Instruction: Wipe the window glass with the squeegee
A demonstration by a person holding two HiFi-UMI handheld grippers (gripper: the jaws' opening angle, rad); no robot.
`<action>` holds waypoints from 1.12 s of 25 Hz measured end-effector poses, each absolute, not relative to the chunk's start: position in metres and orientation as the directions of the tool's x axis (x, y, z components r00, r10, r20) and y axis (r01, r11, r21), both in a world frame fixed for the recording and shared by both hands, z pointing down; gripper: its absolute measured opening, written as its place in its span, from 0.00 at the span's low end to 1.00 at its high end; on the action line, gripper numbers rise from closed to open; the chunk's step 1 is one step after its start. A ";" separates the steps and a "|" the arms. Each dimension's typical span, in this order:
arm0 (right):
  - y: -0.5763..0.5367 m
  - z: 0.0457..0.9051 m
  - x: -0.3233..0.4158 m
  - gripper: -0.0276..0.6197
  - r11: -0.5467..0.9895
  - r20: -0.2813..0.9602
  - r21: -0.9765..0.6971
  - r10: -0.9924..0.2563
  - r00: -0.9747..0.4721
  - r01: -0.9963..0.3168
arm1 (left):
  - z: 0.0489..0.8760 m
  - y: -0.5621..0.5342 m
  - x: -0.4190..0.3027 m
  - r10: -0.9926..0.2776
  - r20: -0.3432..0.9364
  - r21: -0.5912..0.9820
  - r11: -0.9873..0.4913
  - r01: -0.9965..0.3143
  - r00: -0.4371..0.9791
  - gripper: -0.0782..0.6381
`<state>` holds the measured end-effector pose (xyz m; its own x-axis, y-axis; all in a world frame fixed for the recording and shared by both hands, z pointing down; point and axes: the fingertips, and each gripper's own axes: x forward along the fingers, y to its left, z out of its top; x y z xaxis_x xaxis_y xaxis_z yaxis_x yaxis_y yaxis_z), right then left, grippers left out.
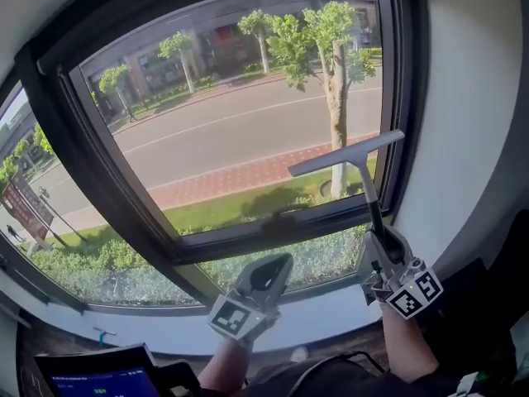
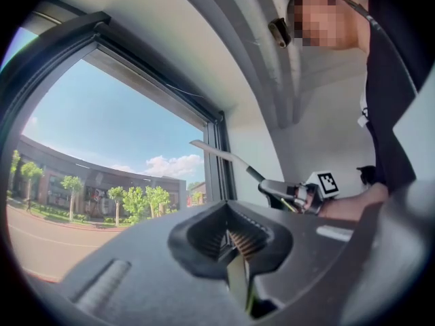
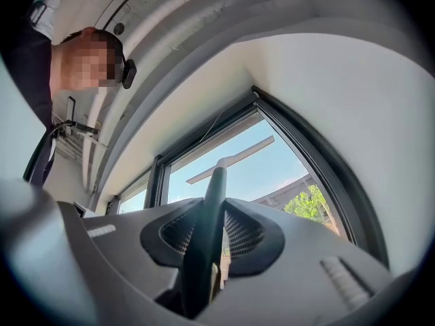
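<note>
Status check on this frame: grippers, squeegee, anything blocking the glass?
Right gripper shut on squeegee handle. Blade up before window glass, lower right; contact unclear. Left gripper shut, empty, held low. Nothing seen in the way.

The head view looks down on the window (image 1: 248, 131) from close. Both gripper views tilt up, sharing the squeegee (image 1: 347, 153).

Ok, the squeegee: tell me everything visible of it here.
The squeegee is T-shaped: a long pale grey blade bar across a slim dark handle. The right gripper is shut on the handle's lower end, holding it roughly upright, bar tilted with its right end higher, before the window glass near its lower right corner. Whether the blade touches the glass is unclear.
</note>
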<state>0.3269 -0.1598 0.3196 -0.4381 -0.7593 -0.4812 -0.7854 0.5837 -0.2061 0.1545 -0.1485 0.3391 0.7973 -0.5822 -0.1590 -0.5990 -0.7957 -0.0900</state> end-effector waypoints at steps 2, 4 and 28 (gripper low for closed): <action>-0.177 0.311 0.319 0.20 0.575 -0.494 -0.200 -0.759 -0.425 -0.793 | 0.335 -0.168 0.147 -0.565 -0.161 -0.088 -0.808 -0.582 0.809 0.12; -0.197 0.300 0.314 0.20 0.567 -0.507 -0.195 -0.757 -0.413 -0.800 | 0.330 -0.190 0.142 -0.548 -0.162 -0.089 -0.820 -0.565 0.821 0.12; -0.219 0.273 0.306 0.20 0.452 -0.567 -0.162 -0.770 -0.291 -0.877 | 0.330 -0.217 0.140 -0.379 -0.179 -0.109 -0.909 -0.401 0.908 0.11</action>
